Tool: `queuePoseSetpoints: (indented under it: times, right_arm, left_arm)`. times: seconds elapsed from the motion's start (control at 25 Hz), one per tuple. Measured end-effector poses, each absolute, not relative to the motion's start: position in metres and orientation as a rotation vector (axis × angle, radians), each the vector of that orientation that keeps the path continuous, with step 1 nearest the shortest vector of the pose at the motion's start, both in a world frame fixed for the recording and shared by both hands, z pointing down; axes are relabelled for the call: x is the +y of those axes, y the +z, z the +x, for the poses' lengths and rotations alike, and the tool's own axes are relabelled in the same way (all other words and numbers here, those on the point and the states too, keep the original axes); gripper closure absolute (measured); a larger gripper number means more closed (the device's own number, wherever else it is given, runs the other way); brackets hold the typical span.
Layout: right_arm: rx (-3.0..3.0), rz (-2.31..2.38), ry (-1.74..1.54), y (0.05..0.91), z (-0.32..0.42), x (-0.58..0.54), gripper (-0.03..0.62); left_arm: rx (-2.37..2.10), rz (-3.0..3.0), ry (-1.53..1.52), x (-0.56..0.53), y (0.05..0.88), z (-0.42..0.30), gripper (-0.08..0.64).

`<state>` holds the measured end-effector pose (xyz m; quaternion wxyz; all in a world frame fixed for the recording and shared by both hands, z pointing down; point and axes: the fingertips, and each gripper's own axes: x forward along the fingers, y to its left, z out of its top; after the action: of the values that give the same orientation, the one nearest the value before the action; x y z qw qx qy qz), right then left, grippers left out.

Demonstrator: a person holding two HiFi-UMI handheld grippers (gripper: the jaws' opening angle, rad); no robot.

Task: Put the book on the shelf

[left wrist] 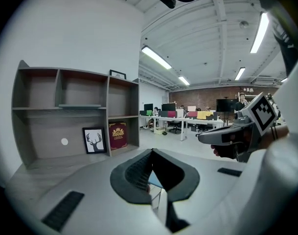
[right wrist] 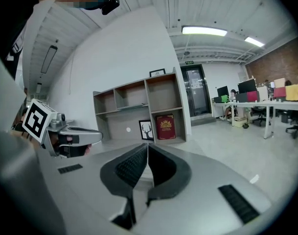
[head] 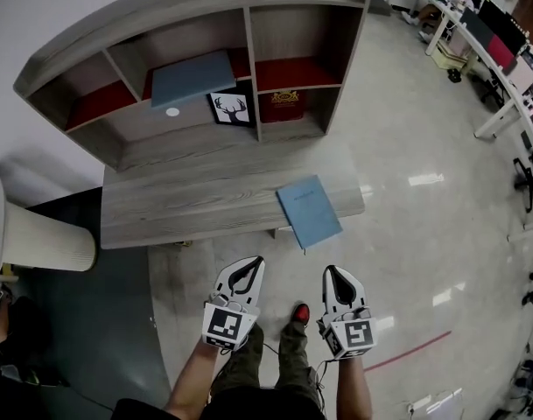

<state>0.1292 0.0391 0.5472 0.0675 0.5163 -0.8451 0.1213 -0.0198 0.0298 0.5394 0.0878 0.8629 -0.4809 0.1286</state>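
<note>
A light blue book [head: 308, 210] lies flat on the right end of the low grey table [head: 187, 195], with its near corner over the table's edge. The grey wooden shelf [head: 248, 38] stands behind the table against the wall, and it also shows in the left gripper view as the shelf [left wrist: 65, 106] and in the right gripper view as the shelf [right wrist: 139, 102]. My left gripper [head: 251, 262] and right gripper [head: 331, 274] hang side by side below the table's front edge, short of the book. Both are shut with nothing between the jaws. A sliver of the blue book [left wrist: 154, 180] shows past the left gripper [left wrist: 151, 152].
Another blue book [head: 193, 77] lies on a middle shelf board. A deer picture [head: 231, 108] and a red book [head: 285, 105] stand in the lower compartments. A white cylinder [head: 43, 234] stands at the left. Office desks [head: 498, 55] line the far right.
</note>
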Motion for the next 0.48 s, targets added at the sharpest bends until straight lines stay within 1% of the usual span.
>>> queuePoseSetpoints:
  times: [0.48]
  right_arm:
    - [-2.483,1.511,0.56,0.642,0.145,0.019,0.563]
  left_arm:
    - [-1.398,2.479,0.467,0.018,0.628,-0.003,0.554]
